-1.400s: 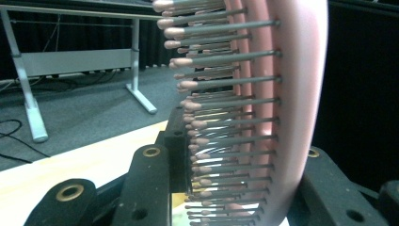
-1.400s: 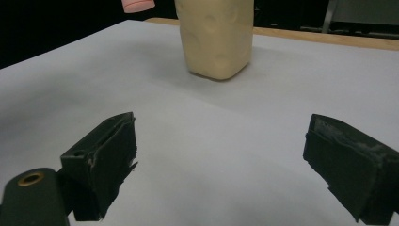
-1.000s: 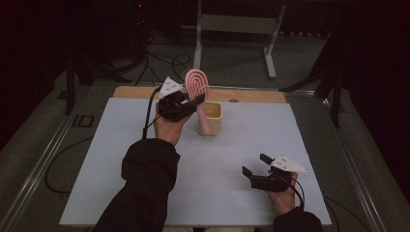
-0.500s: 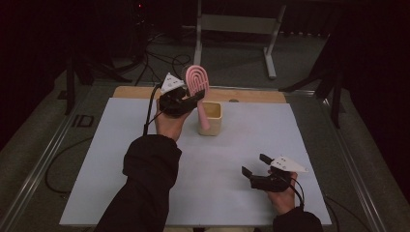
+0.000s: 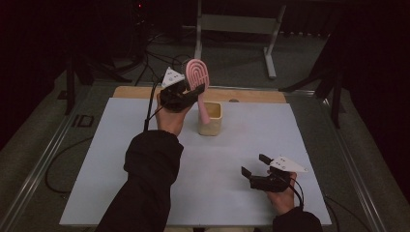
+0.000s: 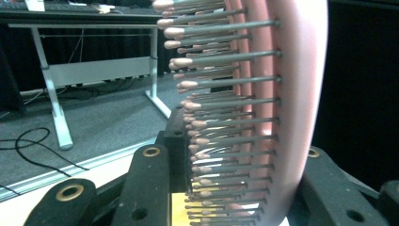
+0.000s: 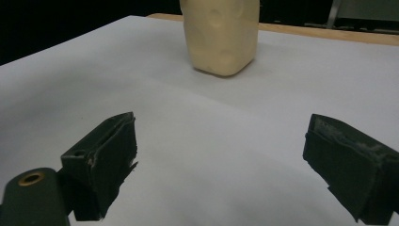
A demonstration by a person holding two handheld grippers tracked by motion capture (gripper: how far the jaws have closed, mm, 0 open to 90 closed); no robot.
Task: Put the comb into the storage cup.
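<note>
A pink hairbrush point(image 5: 197, 73) stands upright with its head up, and my left gripper point(image 5: 193, 92) is shut on it just below the head. Its handle hangs down over the left side of a cream cup point(image 5: 214, 121) at the back middle of the table; I cannot tell whether the tip is inside. In the left gripper view the brush's bristles point(image 6: 221, 108) stand close between the jaws. My right gripper point(image 5: 255, 164) rests open near the front right, nothing between its fingers. The right gripper view looks past the open gripper point(image 7: 226, 160) at the cup point(image 7: 221, 35).
A white sheet point(image 5: 121, 159) covers the table, with a wooden strip point(image 5: 251, 95) along its back edge. Beyond the table a metal stand point(image 5: 237, 24) and cables point(image 5: 154, 58) lie on the floor. A metal rail point(image 5: 43, 159) runs along the left side.
My left gripper has lifted the hairbrush a little higher over the cup. The right gripper has stayed where it was.
</note>
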